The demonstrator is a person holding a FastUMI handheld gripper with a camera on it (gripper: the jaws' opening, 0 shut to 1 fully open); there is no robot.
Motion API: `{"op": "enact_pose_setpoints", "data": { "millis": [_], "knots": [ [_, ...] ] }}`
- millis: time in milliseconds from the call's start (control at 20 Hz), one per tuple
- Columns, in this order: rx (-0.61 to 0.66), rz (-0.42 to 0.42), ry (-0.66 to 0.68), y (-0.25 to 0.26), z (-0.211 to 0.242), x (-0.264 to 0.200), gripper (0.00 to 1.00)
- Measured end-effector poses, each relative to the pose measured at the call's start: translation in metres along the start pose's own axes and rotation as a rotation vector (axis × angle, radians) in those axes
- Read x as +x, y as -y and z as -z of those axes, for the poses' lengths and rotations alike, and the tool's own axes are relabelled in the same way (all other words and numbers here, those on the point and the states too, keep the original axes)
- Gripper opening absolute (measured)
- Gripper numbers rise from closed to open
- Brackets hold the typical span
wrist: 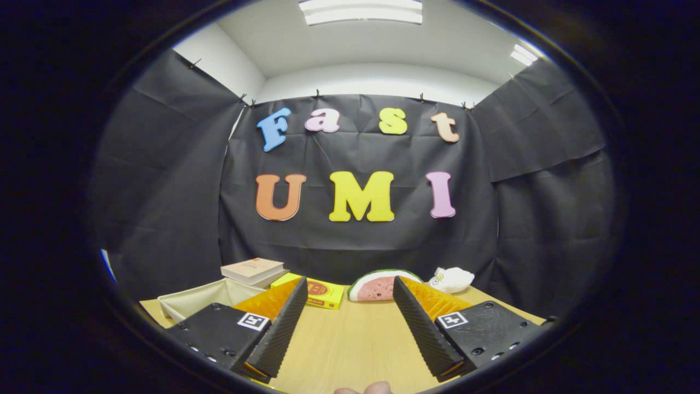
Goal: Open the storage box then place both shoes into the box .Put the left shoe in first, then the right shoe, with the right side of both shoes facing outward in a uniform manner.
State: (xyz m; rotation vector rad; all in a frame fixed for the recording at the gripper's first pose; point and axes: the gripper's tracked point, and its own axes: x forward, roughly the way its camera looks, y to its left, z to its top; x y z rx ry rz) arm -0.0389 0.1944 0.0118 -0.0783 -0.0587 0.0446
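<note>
storage box [191,300] beside spread, empty gripper [350,306]

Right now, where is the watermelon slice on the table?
The watermelon slice lies at the table's far edge, beyond the open gripper, between the yellow box and the white plush toy.

A smooth, matt wood-grain surface is seen on the table [350,339]. Ribbed, matt pads are noted on the fingers [287,323] of the gripper [348,298], which are spread apart with nothing between them. The booth wall [164,180] is of creased matt cloth. A paper-covered book [252,270], a glossy yellow box [322,294] and a plush white toy [453,279] are recorded.
</note>
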Motion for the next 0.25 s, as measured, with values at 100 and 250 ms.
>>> {"op": "enact_pose_setpoints", "data": {
  "millis": [100,250],
  "knots": [
    [-0.008,-0.004,0.004,-0.0034,-0.0011,-0.0026,0.95],
    [-0.014,0.004,0.008,-0.0021,-0.0034,-0.0029,0.94]
  ]
}}
